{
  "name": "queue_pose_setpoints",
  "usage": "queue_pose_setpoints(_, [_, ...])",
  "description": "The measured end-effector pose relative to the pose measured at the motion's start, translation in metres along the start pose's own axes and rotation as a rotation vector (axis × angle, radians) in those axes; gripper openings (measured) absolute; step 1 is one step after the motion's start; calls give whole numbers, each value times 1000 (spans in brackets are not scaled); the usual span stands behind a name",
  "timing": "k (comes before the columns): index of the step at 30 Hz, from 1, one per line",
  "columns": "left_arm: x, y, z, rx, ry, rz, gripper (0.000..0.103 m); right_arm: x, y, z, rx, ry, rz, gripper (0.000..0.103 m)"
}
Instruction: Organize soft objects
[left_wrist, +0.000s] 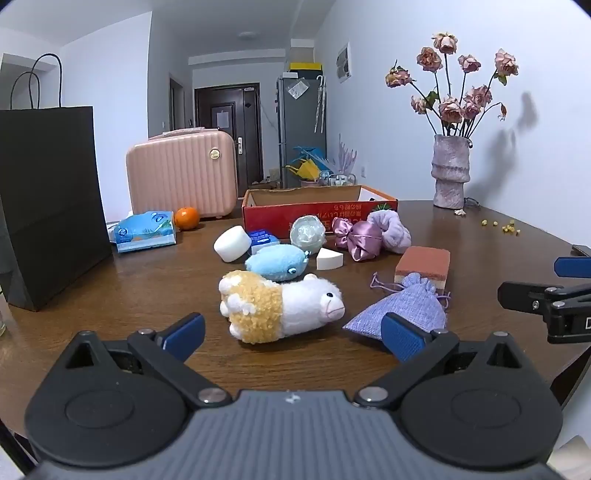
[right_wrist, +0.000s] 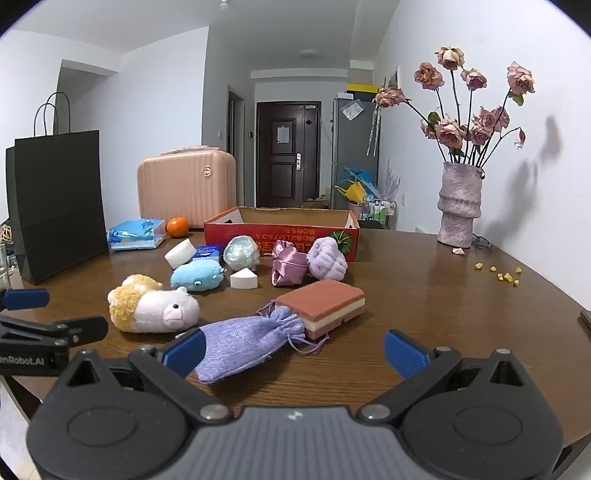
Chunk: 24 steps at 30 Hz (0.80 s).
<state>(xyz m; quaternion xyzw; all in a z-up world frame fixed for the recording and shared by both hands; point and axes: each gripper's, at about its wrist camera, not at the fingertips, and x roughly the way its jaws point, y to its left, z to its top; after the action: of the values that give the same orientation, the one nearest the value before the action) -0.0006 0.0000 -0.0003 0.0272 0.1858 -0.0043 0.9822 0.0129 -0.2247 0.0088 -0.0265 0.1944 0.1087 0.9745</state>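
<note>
Soft things lie on the brown table in front of an open red cardboard box (left_wrist: 317, 216) (right_wrist: 280, 236). Nearest is a white and yellow plush sheep (left_wrist: 280, 304) (right_wrist: 153, 304), then a blue plush fish (left_wrist: 277, 262) (right_wrist: 197, 275), a lilac drawstring pouch (left_wrist: 402, 312) (right_wrist: 243, 343), a layered sponge (left_wrist: 423, 264) (right_wrist: 325, 306), a pink satin pouch (left_wrist: 356, 236) (right_wrist: 288, 262), a lilac scrunchie (left_wrist: 389, 230) (right_wrist: 327, 258) and white sponges (left_wrist: 232, 243). My left gripper (left_wrist: 291, 332) is open just before the sheep. My right gripper (right_wrist: 293, 350) is open beside the pouch.
A black paper bag (left_wrist: 48, 199) stands at the left, a pink case (left_wrist: 181, 177) behind, with a tissue pack (left_wrist: 144, 230) and an orange (left_wrist: 186, 218). A vase of dried roses (left_wrist: 450, 170) stands back right. Yellow crumbs (right_wrist: 502, 275) lie at the right.
</note>
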Motion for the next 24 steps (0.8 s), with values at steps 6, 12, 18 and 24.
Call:
queue_pose_setpoints(6, [0, -2, 0, 6, 7, 2, 103, 0, 4, 0, 0, 4, 8, 103])
queue_pose_setpoints(12, [1, 1, 0, -6, 12, -3, 103, 0, 1, 0, 5, 16, 4, 103])
queue_pose_setpoints(18, [1, 1, 0, -8, 14, -5, 103, 0, 1, 0, 7, 17, 4, 103])
queue_pose_setpoints(24, [1, 1, 0, -9, 14, -6, 103, 0, 2, 1, 6, 18, 3, 103])
